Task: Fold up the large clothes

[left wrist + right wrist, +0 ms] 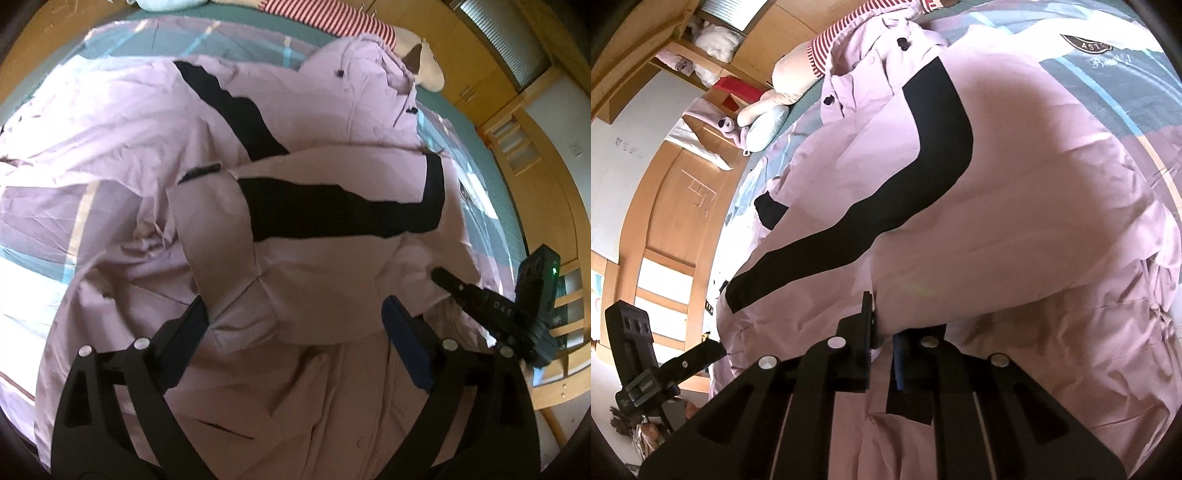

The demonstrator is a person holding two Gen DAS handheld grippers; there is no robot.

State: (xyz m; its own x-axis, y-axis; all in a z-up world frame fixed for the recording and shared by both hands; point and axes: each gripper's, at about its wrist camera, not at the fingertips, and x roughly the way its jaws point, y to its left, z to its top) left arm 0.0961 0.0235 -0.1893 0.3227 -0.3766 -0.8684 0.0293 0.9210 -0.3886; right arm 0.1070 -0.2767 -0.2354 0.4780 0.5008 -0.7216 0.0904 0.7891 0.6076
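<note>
A large pink jacket (317, 110) with black stripes lies spread on the bed. One sleeve (332, 206) is folded across its body. My left gripper (295, 314) is open just above the jacket, its jaws either side of a fold of the sleeve. My right gripper (884, 332) is shut on a fold of the pink jacket (1015, 192), which rises in front of it. The right gripper also shows at the right in the left wrist view (439, 275), at the jacket's edge.
The bed has a teal and pink patterned cover (207, 40). Plush toys (764, 118) and a red-striped cushion (332, 18) lie at the head. Wooden cupboards (491, 70) and a bed frame (565, 317) stand alongside.
</note>
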